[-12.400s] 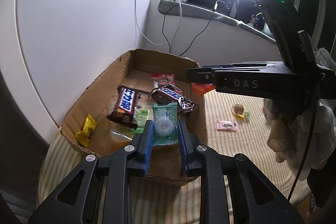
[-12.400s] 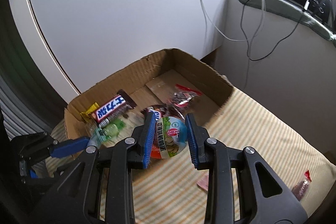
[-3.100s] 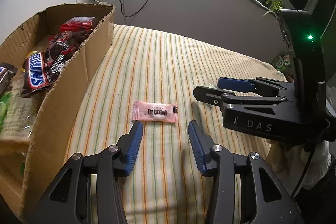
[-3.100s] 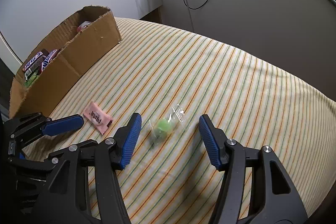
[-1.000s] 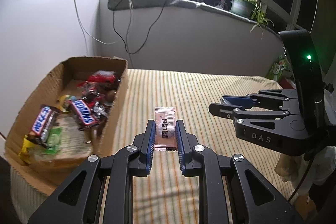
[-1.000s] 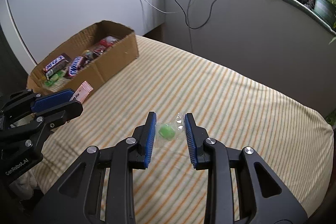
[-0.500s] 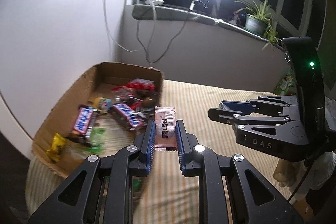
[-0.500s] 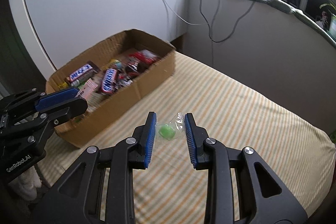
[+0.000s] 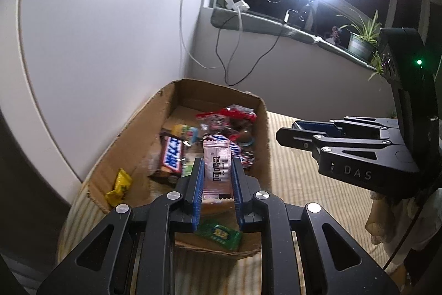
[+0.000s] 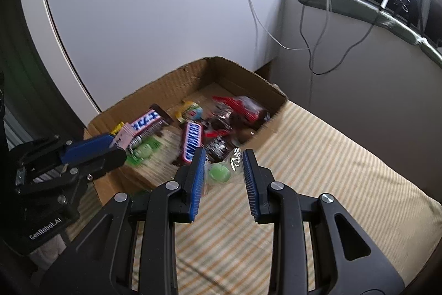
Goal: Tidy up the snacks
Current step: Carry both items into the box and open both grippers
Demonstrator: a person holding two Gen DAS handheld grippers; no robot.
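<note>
1. Box as landmark: the cardboard box (image 9: 263,126) stands on the striped bed (image 10: 317,156), open at the top, already carrying Snickers bars (image 10: 192,141), a red packet (image 10: 243,107), a yellow candy (image 9: 119,184) and a green sachet (image 9: 219,232).

2. Left gripper (image 9: 216,170): narrowed onto the pink candy sachet (image 9: 216,167), which is clamped across its width. The sachet's long axis runs forward along the fingers, its far end pointing over the box's interior. In the left wrist view this gripper appears to be above the box's near end, inside the rim line.

3. Right gripper (image 10: 223,170): drawn in on the green wrapped candy (image 10: 219,174), whose clear wrapper twists out toward the right finger. The jaws stand a little wider than the left's. This gripper sits just outside the box's near-right wall, over the bed, with the box lying forward and to the left of it.

4. Deciding relation, as a judgement: the left gripper is the nearer of the two to a drop, since its sachet already seems over the open box, while the right one has to travel forward-left past the wall first.

5. Spacing: the two grippers are close beside each other at the box's near end, so dropping in turn looks safer than together.
</note>
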